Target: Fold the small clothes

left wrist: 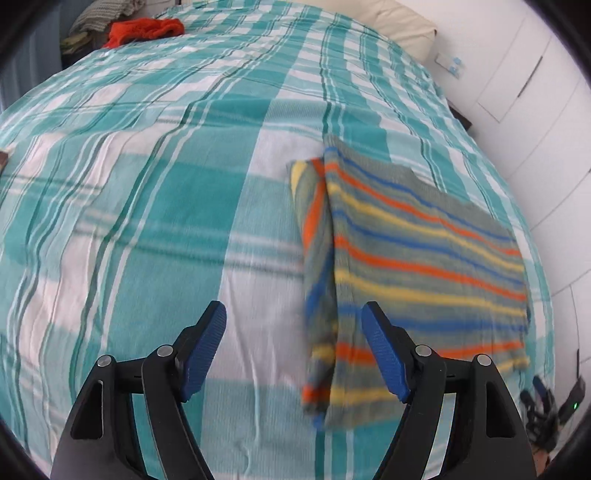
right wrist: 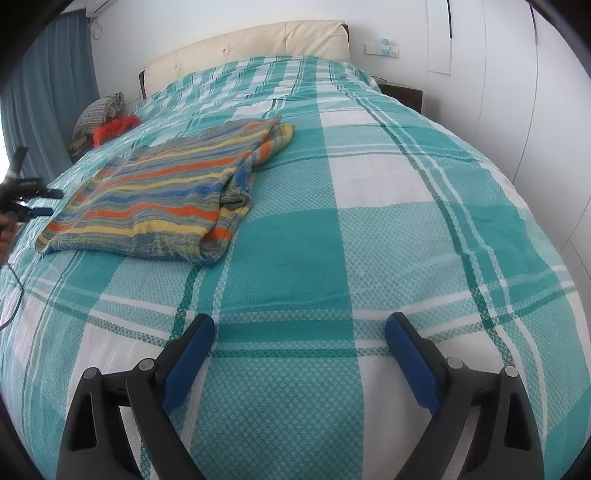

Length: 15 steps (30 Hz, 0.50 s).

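Striped top lying folded on the checked bed, left gripper hovering over its near corner.

The left gripper [left wrist: 293, 314] stands wide, nothing between its blue pads [left wrist: 384, 354]. The striped knit top [left wrist: 424, 258] lies flat on the teal-and-white checked bedspread [left wrist: 147, 184], one sleeve folded along its left edge. Far off near the bed's corner sits an orange garment [left wrist: 147, 31], beside a grey heap [left wrist: 99, 14].

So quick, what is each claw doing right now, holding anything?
Left claw: open, holding nothing; the striped garment lies on the bed beneath its right finger.
Right claw: open, empty, over the checked bedspread.
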Available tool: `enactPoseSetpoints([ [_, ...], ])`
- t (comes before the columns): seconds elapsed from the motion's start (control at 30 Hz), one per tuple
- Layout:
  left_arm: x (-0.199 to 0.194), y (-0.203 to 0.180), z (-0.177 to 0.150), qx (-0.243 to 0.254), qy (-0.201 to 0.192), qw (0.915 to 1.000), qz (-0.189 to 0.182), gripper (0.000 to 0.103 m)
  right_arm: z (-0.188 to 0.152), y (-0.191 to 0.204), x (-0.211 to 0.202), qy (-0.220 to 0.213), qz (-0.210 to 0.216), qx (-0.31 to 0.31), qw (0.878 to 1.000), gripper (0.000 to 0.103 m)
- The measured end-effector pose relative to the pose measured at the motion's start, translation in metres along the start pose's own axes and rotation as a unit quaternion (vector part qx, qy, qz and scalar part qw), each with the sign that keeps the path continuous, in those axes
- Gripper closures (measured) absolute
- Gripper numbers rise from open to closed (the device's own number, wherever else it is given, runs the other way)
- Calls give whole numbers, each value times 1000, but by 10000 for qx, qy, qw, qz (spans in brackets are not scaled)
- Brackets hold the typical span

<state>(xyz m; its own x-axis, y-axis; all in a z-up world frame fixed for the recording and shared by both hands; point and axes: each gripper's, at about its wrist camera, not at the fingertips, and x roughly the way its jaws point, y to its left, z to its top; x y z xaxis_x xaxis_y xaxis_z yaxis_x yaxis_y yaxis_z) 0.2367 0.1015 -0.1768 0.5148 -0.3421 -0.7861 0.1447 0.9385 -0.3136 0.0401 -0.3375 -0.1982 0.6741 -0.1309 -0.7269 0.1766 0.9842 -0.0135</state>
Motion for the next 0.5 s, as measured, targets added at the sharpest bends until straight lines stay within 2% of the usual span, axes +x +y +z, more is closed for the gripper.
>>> enactPoseSetpoints([
  [0.13,-39,-6,-62,85,-97,9999,32,16,-1,2,0,-6,-43,-35,10000,9],
  [0.17,-44,-9,-71,105,-125,9998,87,12,-1,2,0,-4,-41,-35,10000,9],
  [0.23,-49,-17,-89,155,-172,9996,146,11,-1,2,1,9,-46,-40,10000,8],
  [0.37,-32,-38,-116,464,-158,9986,204,8,0,3,3,64,-78,-95,9999,7],
  [0.43,-16,-47,-127,708,-111,9962,487,4,1,3,4,85,-70,-103,9999,6],
  [0.5,-8,-52,-133,850,-264,9941,627,0,1,4,5,102,-98,-126,9998,6],
])
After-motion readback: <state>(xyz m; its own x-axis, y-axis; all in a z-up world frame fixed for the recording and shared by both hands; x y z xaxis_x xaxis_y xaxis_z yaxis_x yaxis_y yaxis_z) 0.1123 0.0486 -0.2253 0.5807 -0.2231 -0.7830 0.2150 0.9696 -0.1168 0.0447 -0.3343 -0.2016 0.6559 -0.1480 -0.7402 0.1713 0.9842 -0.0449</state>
